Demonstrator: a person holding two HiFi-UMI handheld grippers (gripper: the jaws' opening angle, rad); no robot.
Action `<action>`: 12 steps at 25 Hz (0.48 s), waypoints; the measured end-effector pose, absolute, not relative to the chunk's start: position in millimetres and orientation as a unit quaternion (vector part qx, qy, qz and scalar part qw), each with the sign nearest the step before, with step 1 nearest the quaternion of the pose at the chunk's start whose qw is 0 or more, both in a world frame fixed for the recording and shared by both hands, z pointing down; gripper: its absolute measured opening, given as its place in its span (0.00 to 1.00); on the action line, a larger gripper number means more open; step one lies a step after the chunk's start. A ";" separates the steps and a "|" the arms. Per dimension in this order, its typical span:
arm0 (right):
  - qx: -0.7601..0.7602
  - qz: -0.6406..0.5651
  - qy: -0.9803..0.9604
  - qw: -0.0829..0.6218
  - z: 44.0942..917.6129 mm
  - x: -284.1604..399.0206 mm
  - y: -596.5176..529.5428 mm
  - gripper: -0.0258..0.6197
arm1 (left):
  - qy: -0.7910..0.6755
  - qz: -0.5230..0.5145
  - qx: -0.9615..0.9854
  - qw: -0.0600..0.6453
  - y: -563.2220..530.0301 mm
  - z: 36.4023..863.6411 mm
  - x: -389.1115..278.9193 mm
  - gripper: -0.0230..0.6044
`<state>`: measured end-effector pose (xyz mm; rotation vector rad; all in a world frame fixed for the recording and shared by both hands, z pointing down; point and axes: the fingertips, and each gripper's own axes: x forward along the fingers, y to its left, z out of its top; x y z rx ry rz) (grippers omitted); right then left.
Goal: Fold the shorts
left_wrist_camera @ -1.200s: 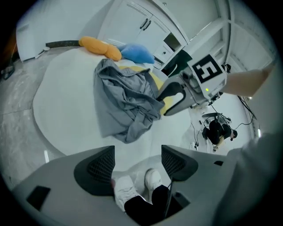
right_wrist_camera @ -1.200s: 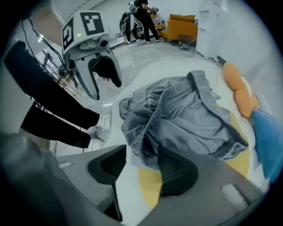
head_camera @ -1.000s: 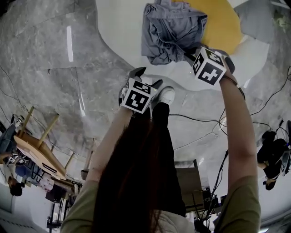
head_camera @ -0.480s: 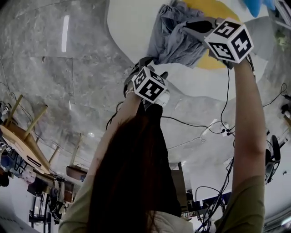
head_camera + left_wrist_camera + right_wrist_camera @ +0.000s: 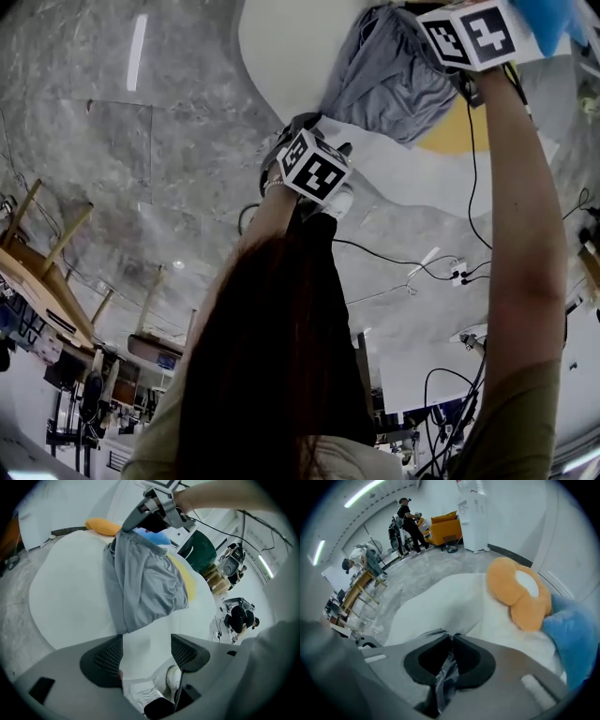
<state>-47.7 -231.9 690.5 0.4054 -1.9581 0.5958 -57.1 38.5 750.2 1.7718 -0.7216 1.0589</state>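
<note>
Our left tongs [image 5: 146, 641] stand apart and empty over the counter [image 5: 65, 597] edge. At twelve o'clock the shorts [image 5: 145, 588] hang bunched from our right tongs [image 5: 451, 641], clamped on a thin pinch of cloth; we fear that pinch could slip under the hanging weight.

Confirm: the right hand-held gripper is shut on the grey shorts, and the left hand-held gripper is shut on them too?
Not quite. The left hand-held gripper is open: the left gripper view shows its jaws standing apart with no cloth between them, and the grey shorts hang beyond them. The right hand-held gripper is indeed shut on the shorts.
</note>
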 end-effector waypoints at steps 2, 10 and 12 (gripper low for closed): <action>0.192 0.260 -0.817 0.478 685.5 -44.2 -236.7 0.10 | -0.297 0.431 0.717 0.460 38.4 747.8 -64.9 0.56; 0.149 0.310 -0.858 0.382 644.7 -18.6 -223.5 0.45 | -0.306 0.434 0.718 0.450 29.0 736.3 -79.4 0.56; 0.132 0.321 -0.866 0.361 636.4 -23.1 -218.5 0.45 | -0.309 0.433 0.723 0.441 20.2 734.0 -75.0 0.56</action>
